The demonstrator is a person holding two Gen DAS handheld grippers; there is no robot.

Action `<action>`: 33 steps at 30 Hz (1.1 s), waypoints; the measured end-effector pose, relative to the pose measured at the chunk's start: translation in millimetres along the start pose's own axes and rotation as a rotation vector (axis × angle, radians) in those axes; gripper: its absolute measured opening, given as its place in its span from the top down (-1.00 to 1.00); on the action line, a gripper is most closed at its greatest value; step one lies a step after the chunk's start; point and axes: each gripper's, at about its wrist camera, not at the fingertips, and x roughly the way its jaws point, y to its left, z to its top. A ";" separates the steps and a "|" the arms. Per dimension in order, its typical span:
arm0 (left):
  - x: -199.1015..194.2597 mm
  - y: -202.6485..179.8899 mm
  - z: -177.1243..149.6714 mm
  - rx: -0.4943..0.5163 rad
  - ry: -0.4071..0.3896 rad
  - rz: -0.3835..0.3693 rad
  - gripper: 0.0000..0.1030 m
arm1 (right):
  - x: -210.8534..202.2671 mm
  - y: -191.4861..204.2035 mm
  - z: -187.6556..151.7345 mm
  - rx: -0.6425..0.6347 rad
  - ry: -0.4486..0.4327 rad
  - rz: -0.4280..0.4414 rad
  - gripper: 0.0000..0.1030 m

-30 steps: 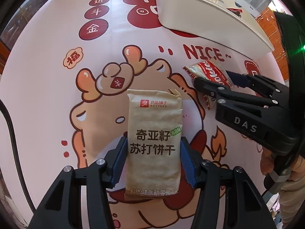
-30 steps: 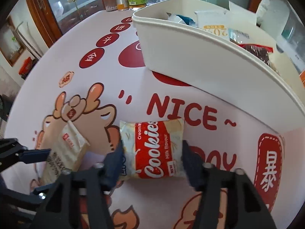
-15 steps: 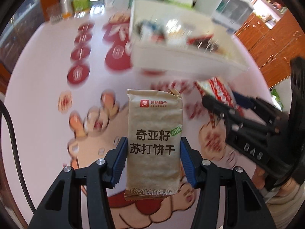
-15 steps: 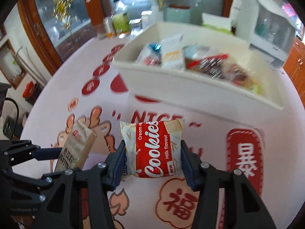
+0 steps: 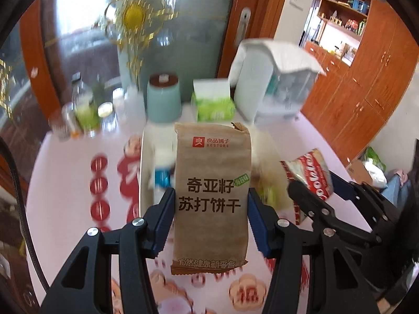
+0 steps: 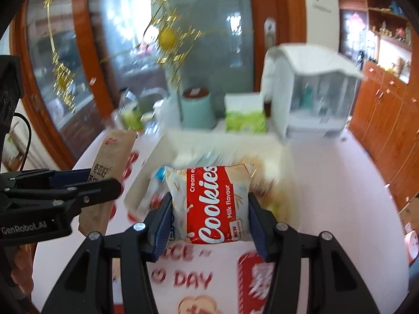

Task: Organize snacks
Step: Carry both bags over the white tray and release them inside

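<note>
Backdrop, left wrist view: pink tablecloth point(image 5: 65, 162) with red cartoon prints is showing under everything, wooden cabinets point(image 5: 366, 83) sitting off to the right, all pretty blurry.
Left gripper point(image 5: 210, 209): its blue pads are squeezing a brown cracker packet point(image 5: 212, 183) by the long edges – packet is standing upright, lifted off the cloth.
White bin point(image 5: 142, 172): sitting right behind the packet, contents too smeared to tell.
Right gripper point(image 5: 314, 185): poking in from the right, holding a red-and-white cookie pack point(image 5: 311, 170).
Right wrist view: right gripper point(image 6: 209, 209) is pinching the cookie pack point(image 6: 209, 204) on both sides – held up in front of the white bin point(image 6: 136, 191).
Left gripper point(image 6: 104, 180): coming in from the left, holding the brown cracker packet point(image 6: 110, 167) tilted.
Back of table: teal tub point(image 6: 196, 110) and green tissue box point(image 6: 246, 120) are sitting side by side.
</note>
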 end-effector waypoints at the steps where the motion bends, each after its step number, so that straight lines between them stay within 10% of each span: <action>1: 1.7 -3.2 12.3 0.001 -0.017 0.011 -0.01 | -1.9 -1.9 7.8 0.004 -0.018 -0.014 -0.04; 10: 43.8 1.4 66.7 -0.049 -0.066 0.117 -0.04 | 33.6 -29.4 53.9 0.033 -0.026 -0.089 -0.10; 14: 62.7 15.8 57.5 -0.113 -0.027 0.112 -0.96 | 63.9 -28.5 46.0 0.002 0.067 -0.063 -0.24; 33: 28.9 -6.4 8.1 -0.068 0.034 0.071 -0.98 | 12.8 -4.7 -0.9 -0.026 0.072 -0.051 -0.61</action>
